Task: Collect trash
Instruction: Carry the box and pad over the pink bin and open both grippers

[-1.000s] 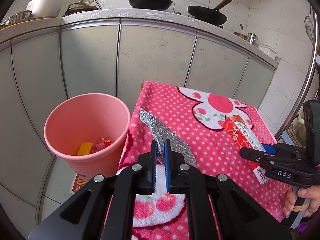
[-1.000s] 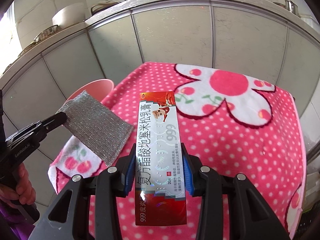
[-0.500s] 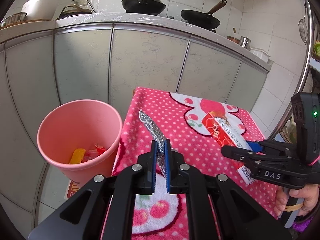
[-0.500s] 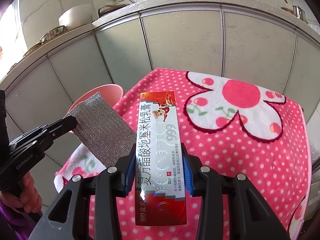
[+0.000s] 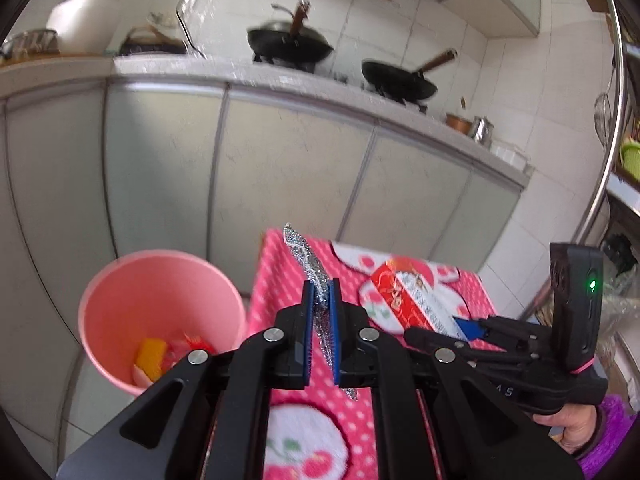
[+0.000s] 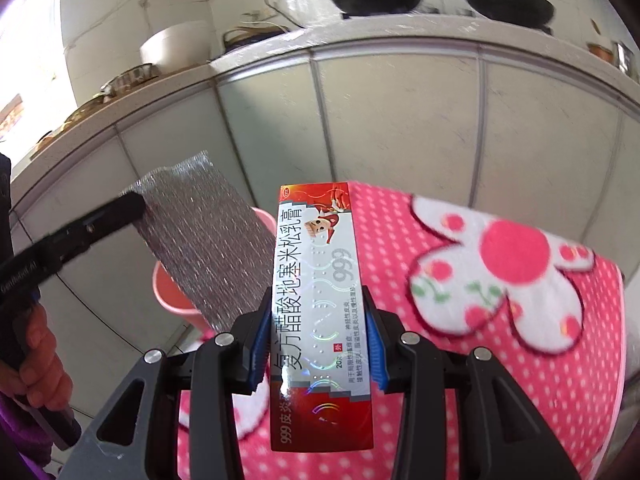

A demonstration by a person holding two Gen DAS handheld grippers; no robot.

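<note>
My left gripper [image 5: 321, 292] is shut on a silver glittery sheet [image 5: 308, 264], held edge-on above the pink dotted cloth [image 5: 280, 272]; the sheet shows flat in the right wrist view [image 6: 204, 236]. My right gripper [image 6: 316, 320] is shut on a red and white medicine box [image 6: 316, 280], lifted above the cloth [image 6: 480, 380]; the box also shows in the left wrist view [image 5: 416, 300]. A pink bucket [image 5: 120, 300] with orange and red trash inside stands on the floor left of the table, below and left of my left gripper.
Grey kitchen cabinets [image 5: 280, 160] run behind the table, with woks [image 5: 288, 44] and pots on the counter. A metal rail [image 5: 608, 120] stands at the right. The bucket's rim [image 6: 168, 292] peeks from behind the sheet in the right wrist view.
Both grippers have risen with their loads, so the table and bucket look smaller and lower. The silver sheet has turned more upright. Both grips are unchanged.
</note>
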